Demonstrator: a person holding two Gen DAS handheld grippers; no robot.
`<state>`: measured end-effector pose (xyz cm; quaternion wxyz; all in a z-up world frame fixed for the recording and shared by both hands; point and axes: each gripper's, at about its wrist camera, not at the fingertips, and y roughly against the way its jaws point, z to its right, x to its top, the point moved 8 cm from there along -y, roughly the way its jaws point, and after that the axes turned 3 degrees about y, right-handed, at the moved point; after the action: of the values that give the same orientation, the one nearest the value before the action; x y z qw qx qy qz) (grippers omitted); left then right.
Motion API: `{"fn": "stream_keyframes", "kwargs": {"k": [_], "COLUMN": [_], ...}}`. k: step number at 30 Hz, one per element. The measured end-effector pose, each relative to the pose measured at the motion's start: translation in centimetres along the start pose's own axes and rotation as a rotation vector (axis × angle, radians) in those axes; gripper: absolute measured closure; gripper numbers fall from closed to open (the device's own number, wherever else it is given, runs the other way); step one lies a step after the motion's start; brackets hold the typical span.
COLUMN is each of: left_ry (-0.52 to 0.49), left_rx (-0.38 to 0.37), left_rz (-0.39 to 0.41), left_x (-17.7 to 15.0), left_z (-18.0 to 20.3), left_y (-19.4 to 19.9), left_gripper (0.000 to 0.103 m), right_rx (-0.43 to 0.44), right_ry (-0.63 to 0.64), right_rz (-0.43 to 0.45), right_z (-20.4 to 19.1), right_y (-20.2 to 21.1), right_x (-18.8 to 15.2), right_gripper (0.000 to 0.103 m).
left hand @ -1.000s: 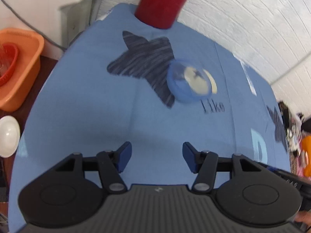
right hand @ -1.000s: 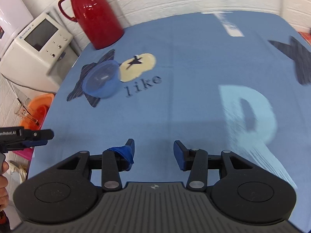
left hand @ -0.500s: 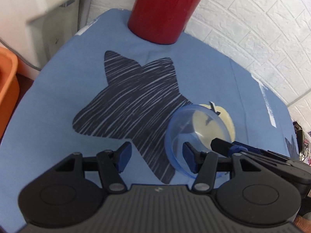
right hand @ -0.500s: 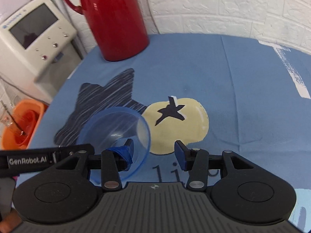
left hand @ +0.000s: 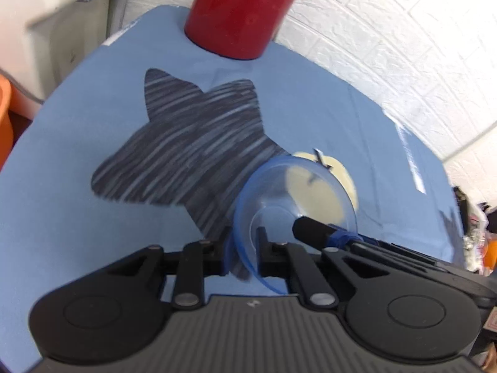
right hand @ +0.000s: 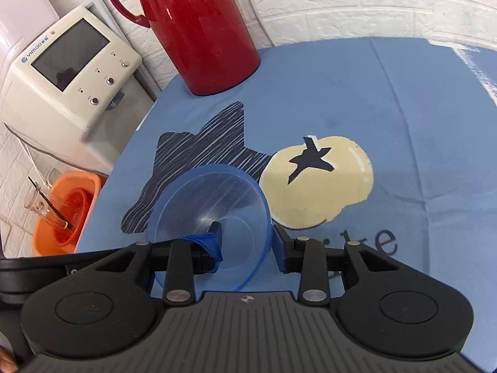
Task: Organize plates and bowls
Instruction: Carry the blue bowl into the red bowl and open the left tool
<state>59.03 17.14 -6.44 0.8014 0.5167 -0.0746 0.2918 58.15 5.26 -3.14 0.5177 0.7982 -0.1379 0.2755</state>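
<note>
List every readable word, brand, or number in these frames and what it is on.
"vimao" or similar, partly legible: brand mark on the white machine, top left of its screen.
"ike" or similar, the start hidden by the right hand-held gripper: print on the blue tablecloth.
Nothing readable in the left wrist view.

A blue cloth covers the tabletop [right hand: 357,93], printed with a dark striped star [right hand: 202,152], a pale yellow apple shape [right hand: 326,192] and dark lettering. A red jug [right hand: 198,28] with a handle stands at the far edge, near the white brick wall [right hand: 372,0]. Beside the tabletop sits a cream machine [right hand: 71,74] with a screen and buttons. Lower down, an orange tub [right hand: 62,211] holds a clear glass [right hand: 40,205].
</note>
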Motion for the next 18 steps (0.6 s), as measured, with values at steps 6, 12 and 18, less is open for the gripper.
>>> {"fn": "stream_keyframes", "kwargs": {"k": [6,12,18], "left_ry": [-0.036,-0.088,-0.172], "left_rx": [-0.038,-0.095,-0.141], "left_rz": [-0.010,-0.052,-0.125], "left_x": [-3.3,-10.0,-19.7], "left_z": [2.2,6.2,10.2], "left_y": [4.5,9.8,13.1], "left_gripper": [0.101,0.100,0.100], "right_rx": [-0.011,-0.051,-0.108], "right_ry": [-0.011,0.000,-0.010], "right_rz": [-0.009,0.013,0.000], "right_z": [-0.7,-0.4,1.7], "right_y": [4.8,12.4,20.1], "right_x": [-2.4,-6.6,-14.4], "right_gripper": [0.080,0.079,0.078]}}
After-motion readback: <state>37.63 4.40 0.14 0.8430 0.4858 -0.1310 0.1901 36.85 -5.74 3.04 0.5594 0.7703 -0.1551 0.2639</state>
